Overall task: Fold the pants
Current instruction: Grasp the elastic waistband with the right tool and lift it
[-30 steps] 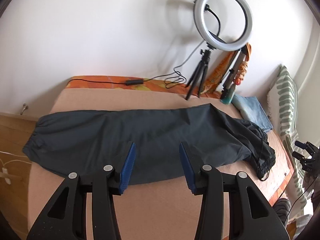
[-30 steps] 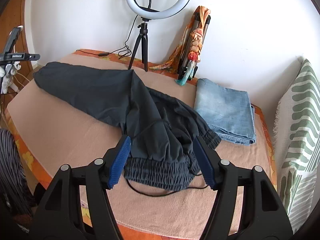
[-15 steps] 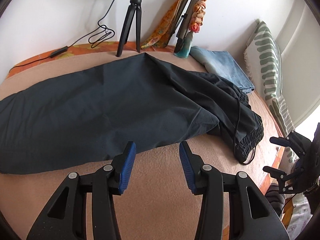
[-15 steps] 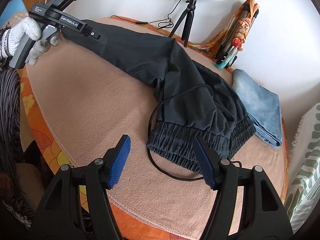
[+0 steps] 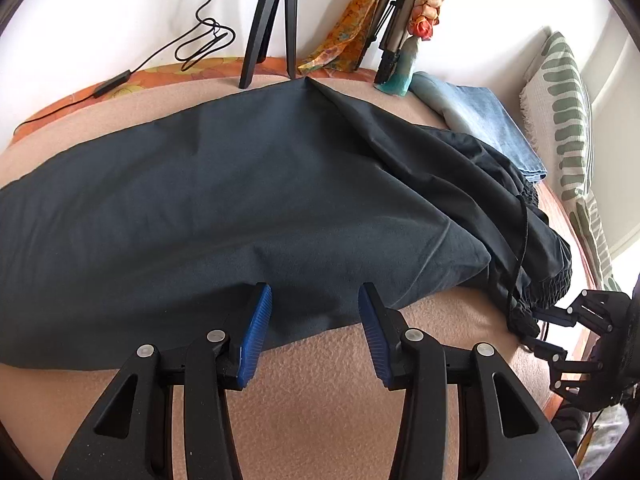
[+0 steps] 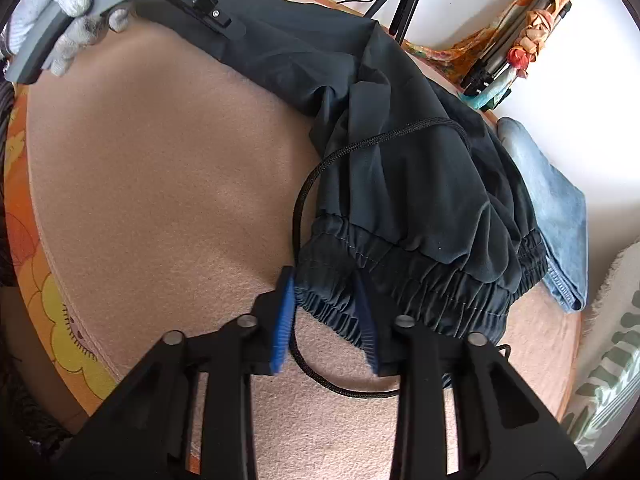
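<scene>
Dark grey pants [image 5: 224,200] lie stretched across a tan blanket, legs to the left, bunched elastic waistband [image 6: 424,276] to the right, with a black drawstring [image 6: 308,184] looping out. My left gripper [image 5: 314,300] is open, its blue pads straddling the near edge of the pant leg. My right gripper [image 6: 324,280] is partly closed, its pads around the near corner of the waistband; the jaws look blurred. The right gripper also shows at the right edge of the left wrist view [image 5: 560,332].
Folded blue jeans [image 5: 484,120] lie behind the waistband. A tripod [image 5: 272,20] with cable and a wrapped stand [image 5: 404,24] sit against the far wall. A green-patterned pillow [image 5: 568,112] is at the right. The blanket edge [image 6: 52,280] drops off near me.
Both grippers moved down and forward onto the pants. The left now straddles the leg's edge. The right's jaws have narrowed around the waistband corner.
</scene>
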Demonstrator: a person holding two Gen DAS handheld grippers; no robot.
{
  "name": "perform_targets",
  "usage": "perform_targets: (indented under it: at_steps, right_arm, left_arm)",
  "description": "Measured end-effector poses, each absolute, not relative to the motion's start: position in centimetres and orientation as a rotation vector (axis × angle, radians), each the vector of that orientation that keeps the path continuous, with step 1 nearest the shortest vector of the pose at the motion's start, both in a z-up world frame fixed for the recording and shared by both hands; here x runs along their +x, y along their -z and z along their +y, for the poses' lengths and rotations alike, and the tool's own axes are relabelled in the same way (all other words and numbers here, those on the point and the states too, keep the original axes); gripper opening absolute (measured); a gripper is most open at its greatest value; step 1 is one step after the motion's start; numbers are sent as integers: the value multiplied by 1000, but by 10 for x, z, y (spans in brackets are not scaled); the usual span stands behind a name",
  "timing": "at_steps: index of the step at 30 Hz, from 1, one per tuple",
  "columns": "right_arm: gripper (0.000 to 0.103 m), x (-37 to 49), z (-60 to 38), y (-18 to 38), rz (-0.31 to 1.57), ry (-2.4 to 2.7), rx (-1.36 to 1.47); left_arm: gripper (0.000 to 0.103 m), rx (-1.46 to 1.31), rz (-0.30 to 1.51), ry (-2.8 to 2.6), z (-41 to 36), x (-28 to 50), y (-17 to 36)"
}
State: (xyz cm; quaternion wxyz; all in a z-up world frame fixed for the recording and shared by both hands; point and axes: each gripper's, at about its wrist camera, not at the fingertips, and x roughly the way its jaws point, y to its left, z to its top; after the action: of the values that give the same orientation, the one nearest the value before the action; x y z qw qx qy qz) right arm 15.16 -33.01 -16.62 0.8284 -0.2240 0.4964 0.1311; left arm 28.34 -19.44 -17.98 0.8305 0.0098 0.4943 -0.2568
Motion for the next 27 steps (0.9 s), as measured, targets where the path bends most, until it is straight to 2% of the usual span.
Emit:
perform_targets:
  at_steps: [1, 3, 9, 15, 23, 26, 27]
  right_arm:
    - [13, 150, -331, 163, 1049, -282, -466]
    - [11, 148, -332, 152, 1029, -291, -451]
    - [9, 145, -358, 97, 934, -304, -323]
    - [9, 177, -432, 45, 838, -217, -98]
    - [10, 249, -527, 76, 892, -85, 184]
    - [17, 259, -541, 95, 931, -9, 224]
    - [25, 260, -545, 98, 935, 18, 223]
  left_arm:
    - [44, 27, 1050, 546, -196, 285, 181]
    - [44, 34, 1057, 547, -197, 288, 184]
    - [44, 42, 1068, 552, -196, 290, 188]
    - [44, 33, 1071, 551, -195, 292, 187]
    - [44, 51, 1077, 551, -198, 291, 183]
    - [44, 47, 1071, 561, -198, 287, 178]
    - [44, 45, 1062, 568, -198, 285, 174]
